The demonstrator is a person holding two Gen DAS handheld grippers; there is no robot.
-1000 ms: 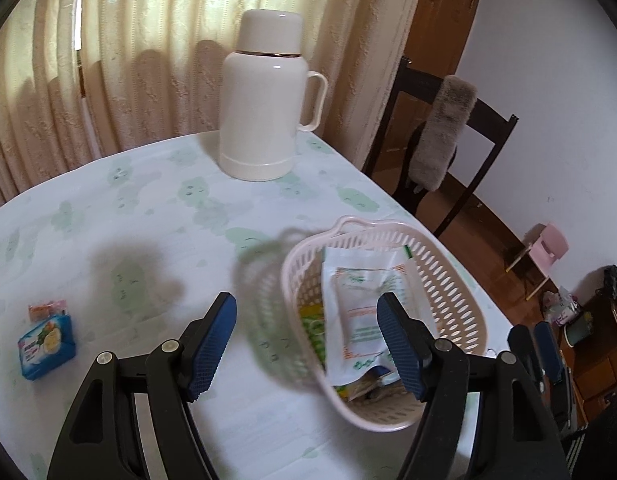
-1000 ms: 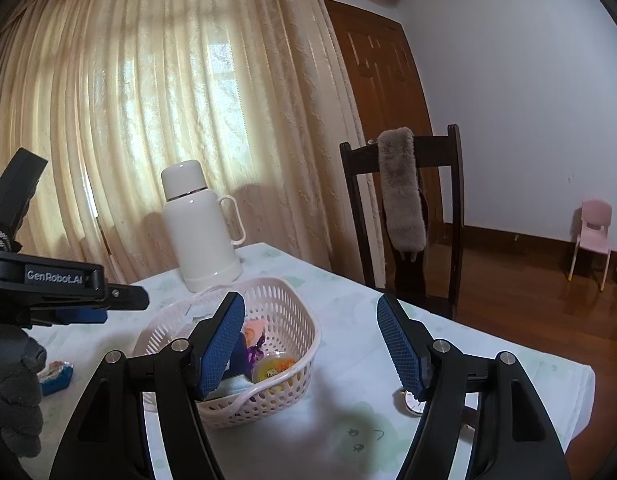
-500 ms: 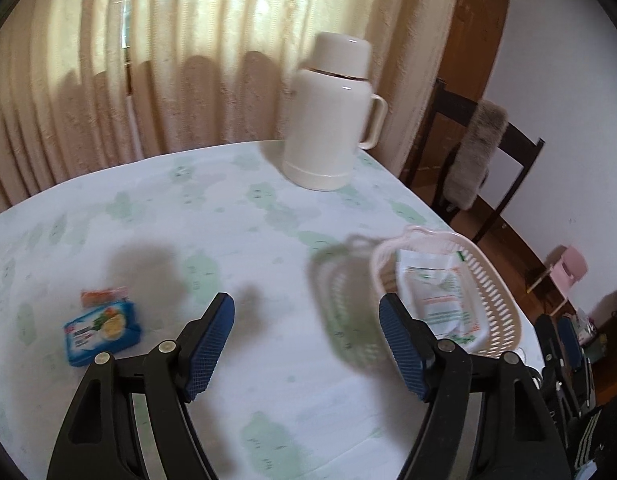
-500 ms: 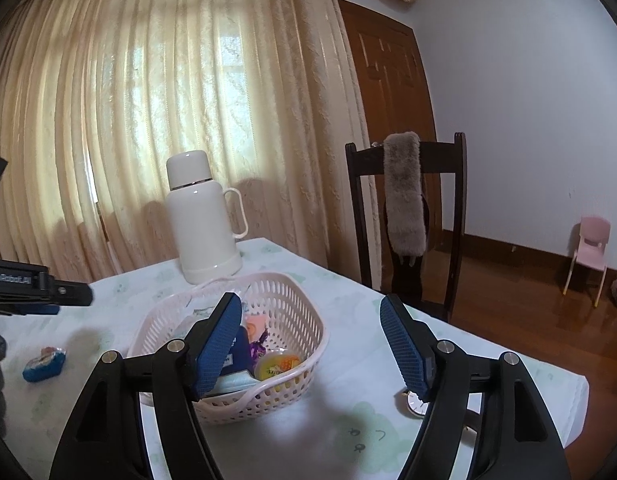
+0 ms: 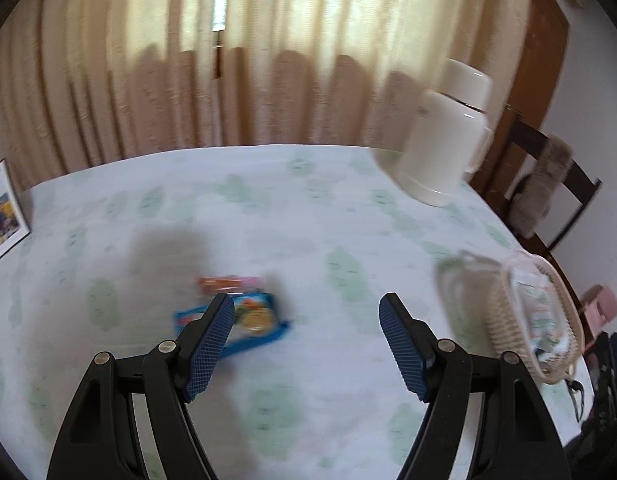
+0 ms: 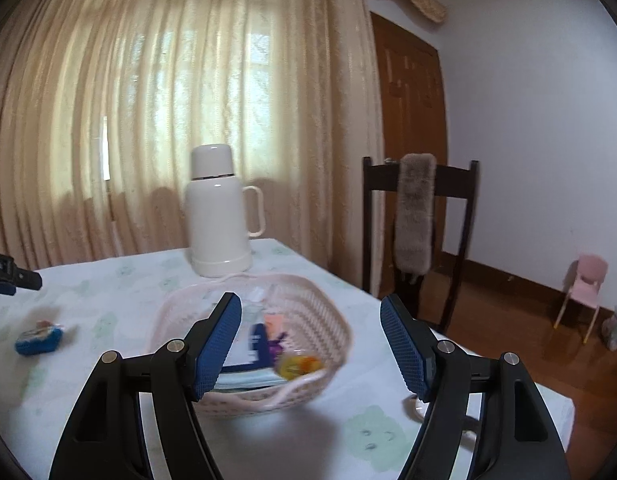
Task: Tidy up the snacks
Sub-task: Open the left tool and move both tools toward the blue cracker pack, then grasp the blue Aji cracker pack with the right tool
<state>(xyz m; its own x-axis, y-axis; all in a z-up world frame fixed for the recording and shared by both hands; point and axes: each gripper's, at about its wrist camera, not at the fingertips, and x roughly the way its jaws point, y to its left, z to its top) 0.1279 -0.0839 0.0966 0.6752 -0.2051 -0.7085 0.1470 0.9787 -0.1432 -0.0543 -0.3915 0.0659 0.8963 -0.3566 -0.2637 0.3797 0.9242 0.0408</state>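
Blue snack pack (image 5: 252,320), beyond open left claw (image 5: 306,346)

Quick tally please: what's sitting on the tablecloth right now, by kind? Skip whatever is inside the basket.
Snack packets loose on the cloth: 2, blue packet and small orange packet
Basket: 1, pink basket
Flask: 1, white flask
Total: 4

Left tool (image 5: 306,344) swung from basket (image 5: 504,312) toward blue packet (image 5: 256,320).

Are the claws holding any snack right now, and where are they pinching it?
No. Both claws are open with nothing between their pads: the left claw is above the blue snack packet, and the right claw is near the basket.
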